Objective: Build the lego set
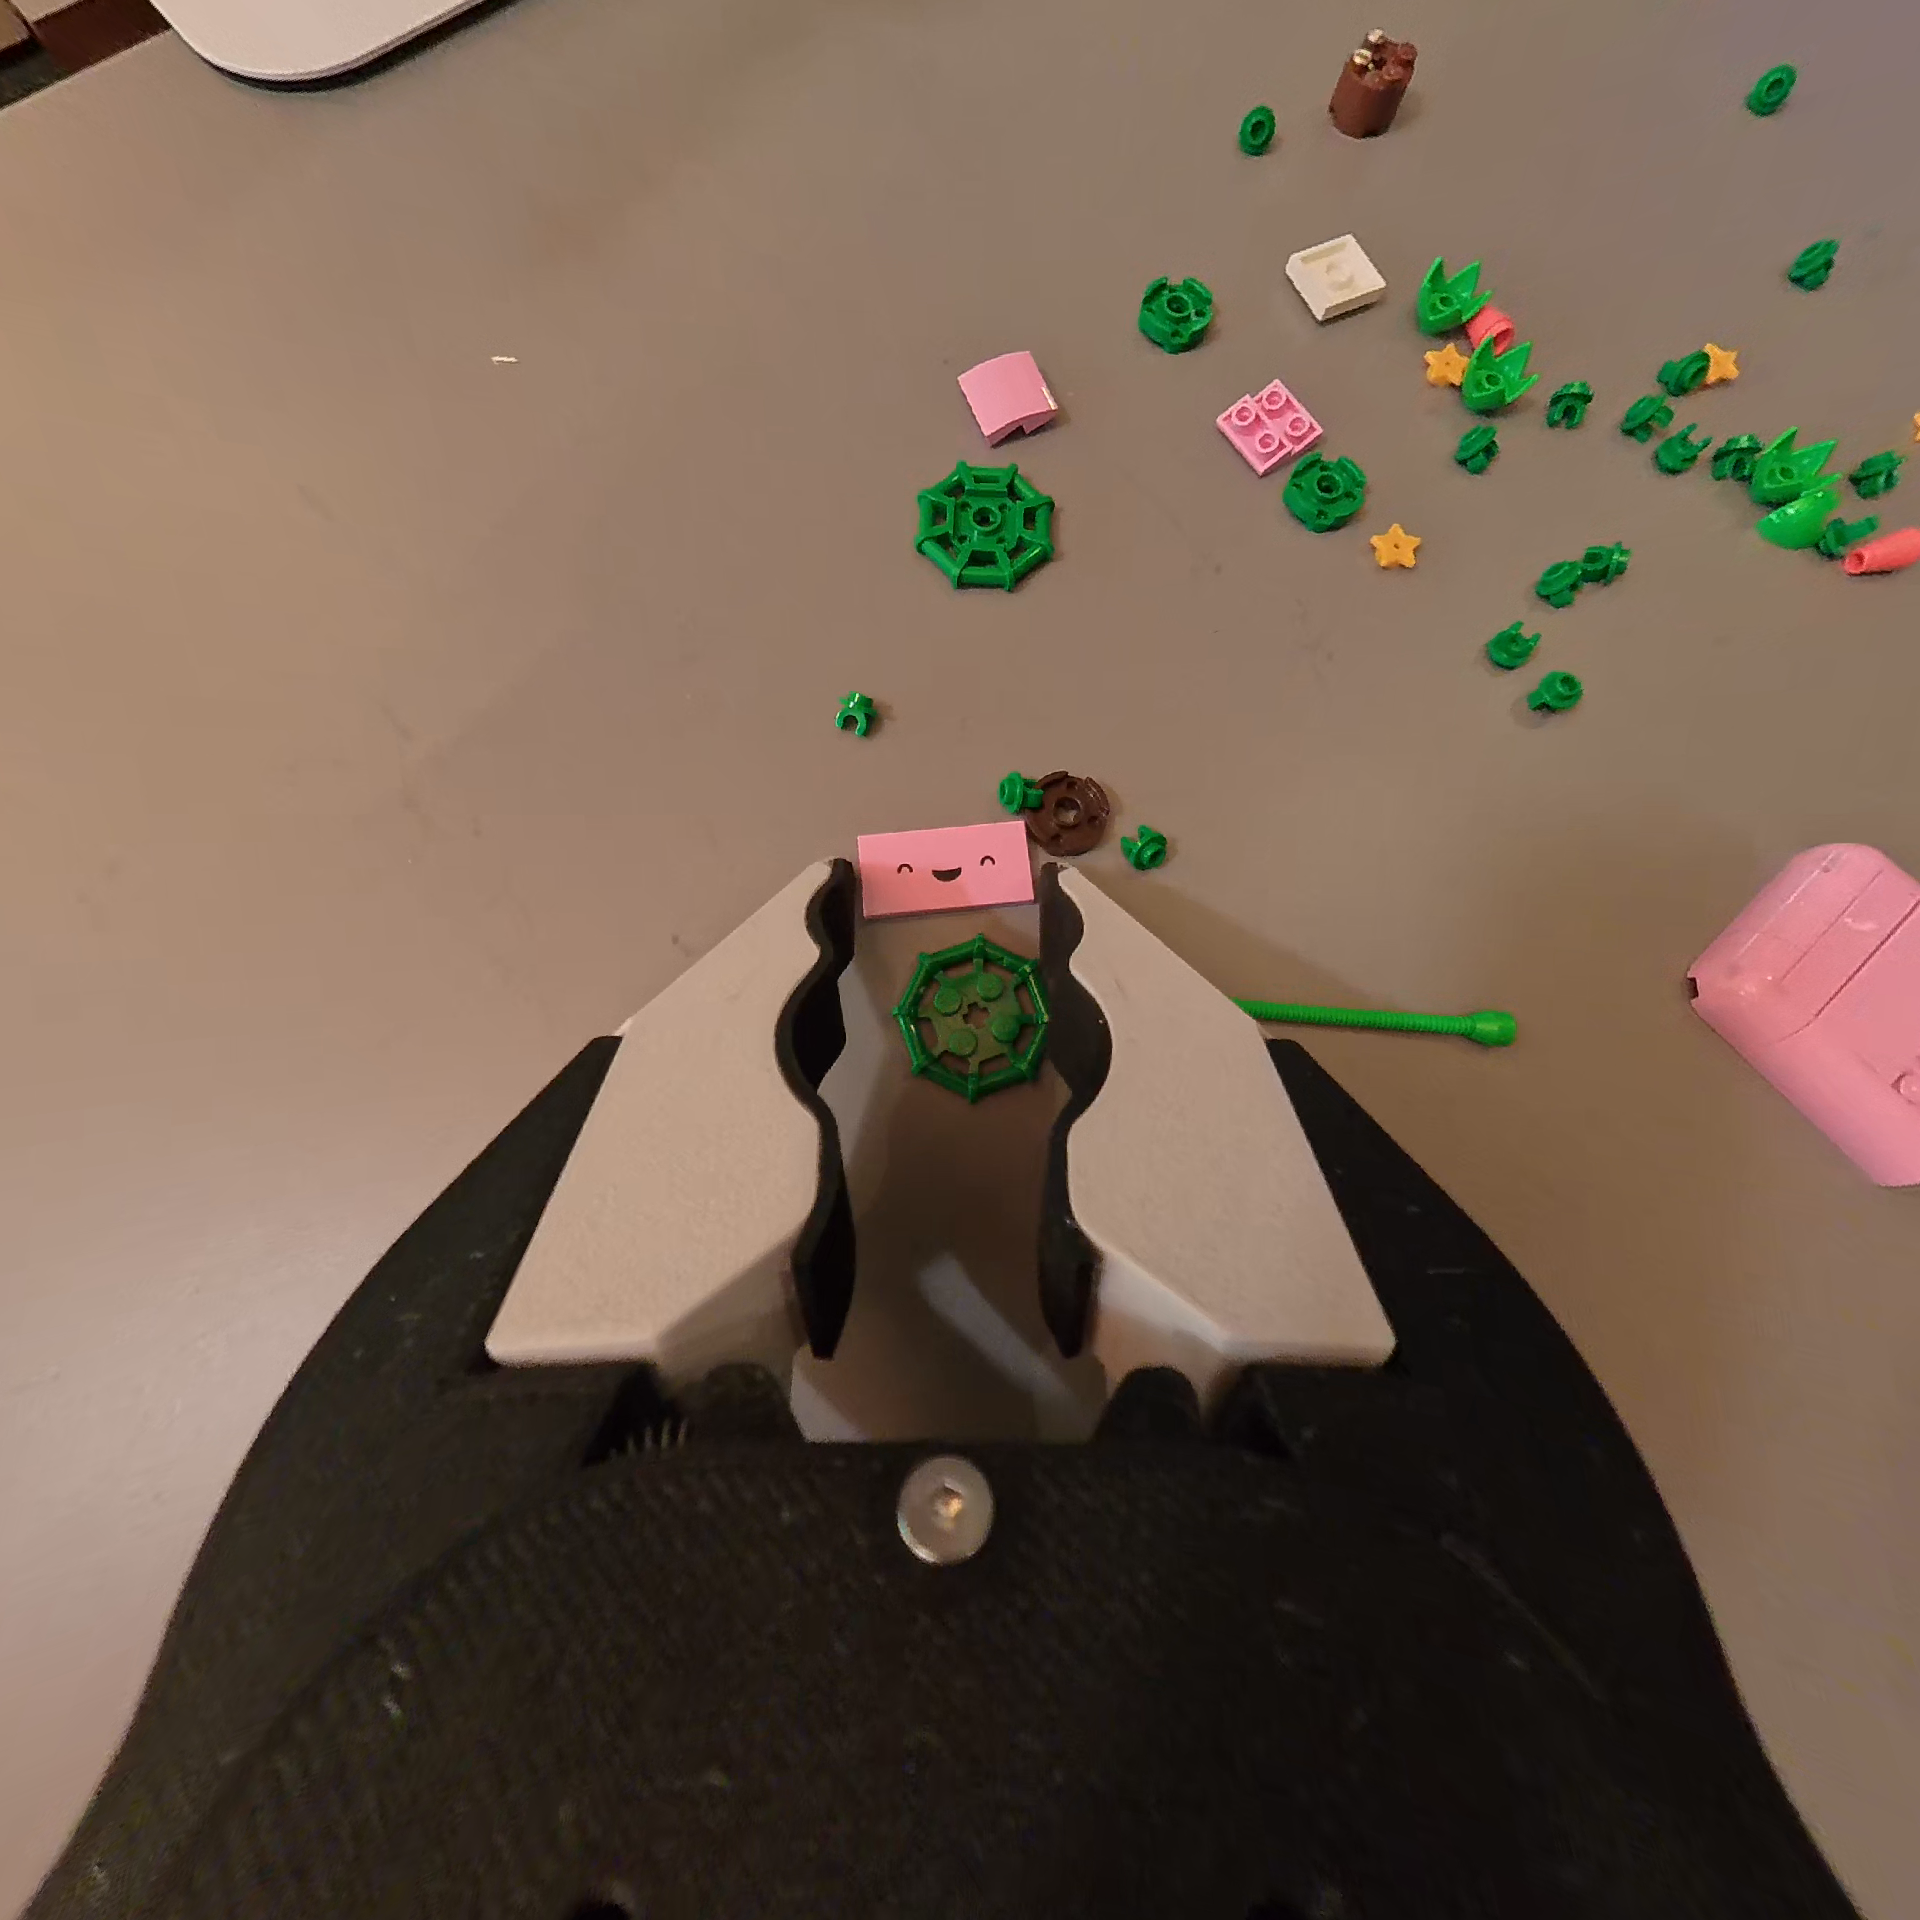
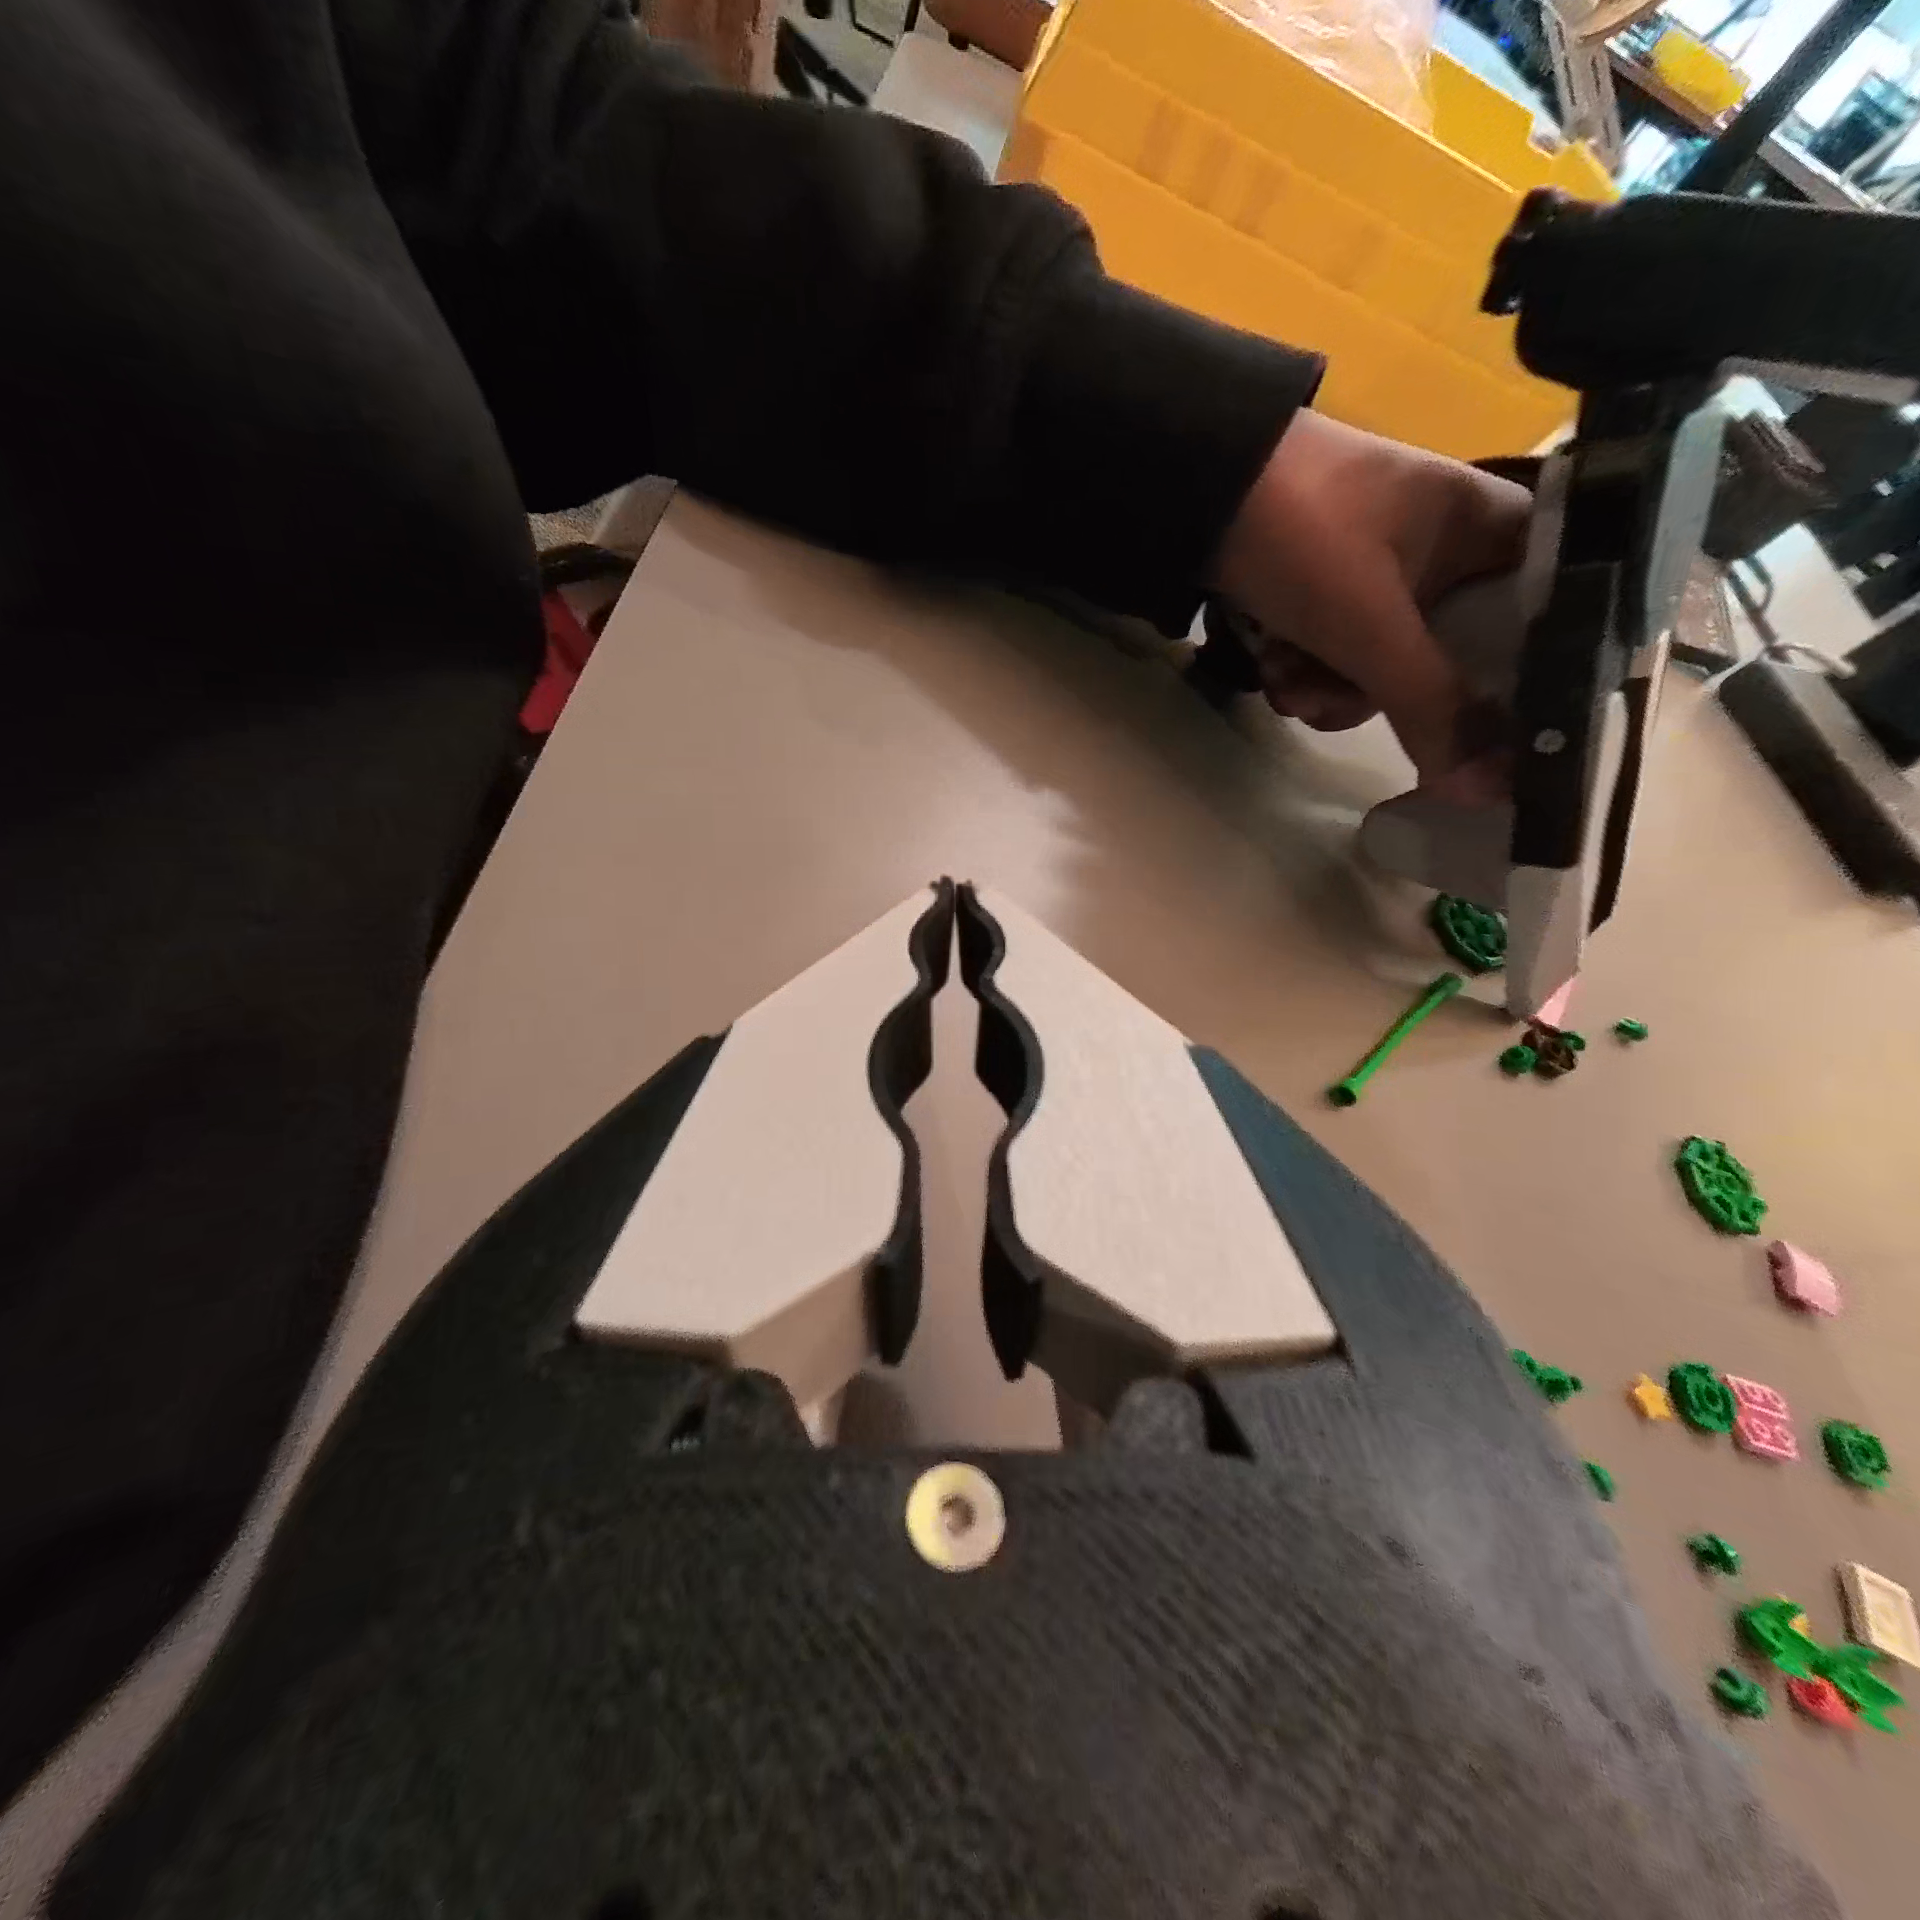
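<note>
The left gripper (image 1: 945, 883), fingers narrowly apart, straddles the pink face tile (image 1: 945, 868) at its tips; a green web disc (image 1: 974, 1016) lies between them. Next: squeeze and lift. The right gripper (image 2: 954, 891) is pinched empty.

No readable text, brand, number or label anywhere in either view. Only a printed sign: a small smiling face, two curved eyes and an open mouth, on the flat pink tile (image 1: 943, 869) lying on the grey counter (image 1: 416, 623) just past the tips of the left tongs (image 1: 945, 883). No lettering on the other loose pieces. In the right wrist view, the same tile (image 2: 1555, 1000) seen only as a pink sliver, its mark not discernible there. Background shelves and yellow bins (image 2: 1299, 208) too blurred to read.
</note>
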`<action>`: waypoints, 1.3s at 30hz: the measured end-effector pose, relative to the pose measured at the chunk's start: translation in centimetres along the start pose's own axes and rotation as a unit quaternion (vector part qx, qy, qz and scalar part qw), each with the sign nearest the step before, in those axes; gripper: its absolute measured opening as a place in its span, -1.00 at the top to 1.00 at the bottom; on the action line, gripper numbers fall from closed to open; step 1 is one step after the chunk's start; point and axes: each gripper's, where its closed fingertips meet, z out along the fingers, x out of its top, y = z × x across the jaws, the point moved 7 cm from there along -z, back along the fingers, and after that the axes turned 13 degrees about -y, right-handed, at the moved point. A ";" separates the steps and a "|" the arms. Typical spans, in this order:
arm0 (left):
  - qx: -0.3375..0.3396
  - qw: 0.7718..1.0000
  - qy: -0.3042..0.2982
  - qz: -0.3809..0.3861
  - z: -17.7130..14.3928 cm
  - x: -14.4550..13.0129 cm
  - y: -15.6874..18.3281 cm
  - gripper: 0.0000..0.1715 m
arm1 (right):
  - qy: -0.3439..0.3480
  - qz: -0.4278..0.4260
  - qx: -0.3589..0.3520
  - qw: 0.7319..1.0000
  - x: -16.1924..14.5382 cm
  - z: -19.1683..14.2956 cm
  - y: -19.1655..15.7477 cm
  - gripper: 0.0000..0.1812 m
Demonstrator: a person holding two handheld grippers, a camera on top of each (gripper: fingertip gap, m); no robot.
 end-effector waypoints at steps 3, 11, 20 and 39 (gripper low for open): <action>0.000 1.000 0.000 0.000 0.0 0.0 0.0 0.61 | 0.000 -0.018 -0.005 1.000 0.2 0.0 -0.4 1.00; -0.001 1.000 -0.001 0.000 0.0 0.0 0.0 0.61 | 0.006 -0.021 -0.005 1.000 0.4 0.0 -0.7 1.00; 0.000 1.000 -0.001 0.001 0.0 0.0 0.0 0.60 | 0.004 -0.021 -0.012 1.000 0.1 -0.2 -0.7 1.00; -0.004 1.000 0.000 -0.003 0.0 0.0 -0.1 0.59 | -0.115 0.377 -0.316 0.863 -13.7 -16.8 1.8 0.33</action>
